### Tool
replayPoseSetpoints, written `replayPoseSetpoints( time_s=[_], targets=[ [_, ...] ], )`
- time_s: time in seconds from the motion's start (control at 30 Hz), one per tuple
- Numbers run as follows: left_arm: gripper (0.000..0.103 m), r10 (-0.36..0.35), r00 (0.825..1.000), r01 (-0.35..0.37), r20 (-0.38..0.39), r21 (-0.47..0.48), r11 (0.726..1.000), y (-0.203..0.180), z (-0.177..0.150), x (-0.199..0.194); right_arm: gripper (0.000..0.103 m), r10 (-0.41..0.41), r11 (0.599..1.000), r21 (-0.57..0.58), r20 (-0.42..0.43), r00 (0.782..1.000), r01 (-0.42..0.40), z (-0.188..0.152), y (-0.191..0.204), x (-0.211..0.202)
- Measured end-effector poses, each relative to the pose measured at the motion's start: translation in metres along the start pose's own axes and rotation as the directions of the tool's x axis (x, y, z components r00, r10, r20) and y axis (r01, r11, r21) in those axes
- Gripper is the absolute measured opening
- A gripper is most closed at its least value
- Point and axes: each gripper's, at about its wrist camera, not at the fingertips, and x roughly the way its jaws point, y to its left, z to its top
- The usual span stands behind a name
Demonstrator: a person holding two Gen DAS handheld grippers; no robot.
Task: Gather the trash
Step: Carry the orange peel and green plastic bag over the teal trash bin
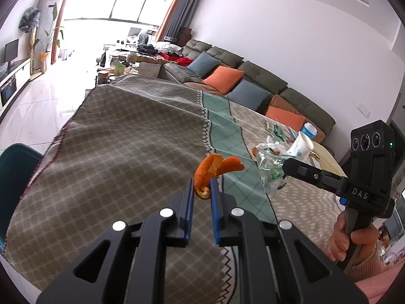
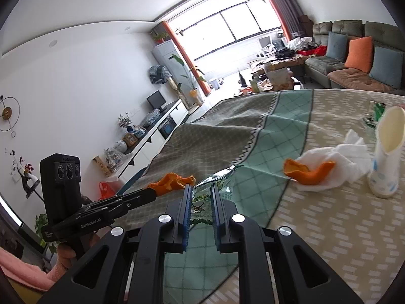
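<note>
My left gripper (image 1: 202,187) pinches an orange peel (image 1: 215,168) only by its tail, lifted over the tablecloth (image 1: 114,139), so a jolt could drop it. My right gripper (image 2: 201,192) is clamped on a crinkly plastic wrapper (image 2: 217,185) that may slide free; another peel (image 2: 307,171) waits on the tissue (image 2: 346,157).

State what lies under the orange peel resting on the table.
A crumpled white tissue lies partly under the orange peel; the tablecloth beneath is hidden there.

A patterned brown, green and beige tablecloth (image 1: 131,136) covers the table. Beyond it, a grey-green sofa (image 1: 255,71) carries orange and blue cushions (image 1: 222,78).
</note>
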Motion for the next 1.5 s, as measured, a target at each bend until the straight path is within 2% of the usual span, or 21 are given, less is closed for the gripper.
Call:
replayPoseSetpoints(
  time_s=[0.9,1.5],
  targets=[
    [0.014,0.126,0.990,-0.119,0.068,-0.097,0.988,0.047,-0.007,-0.046,0.015,0.136,0.987,-0.072,-0.080,0.987,-0.142,0.018,0.046,0.057],
    [0.014,0.214,0.972,-0.196,0.094,-0.176,0.965,0.081,-0.011,-0.075,0.015,0.212,0.969,-0.096,-0.143,0.967,-0.226,0.024,0.073,0.096]
  ],
)
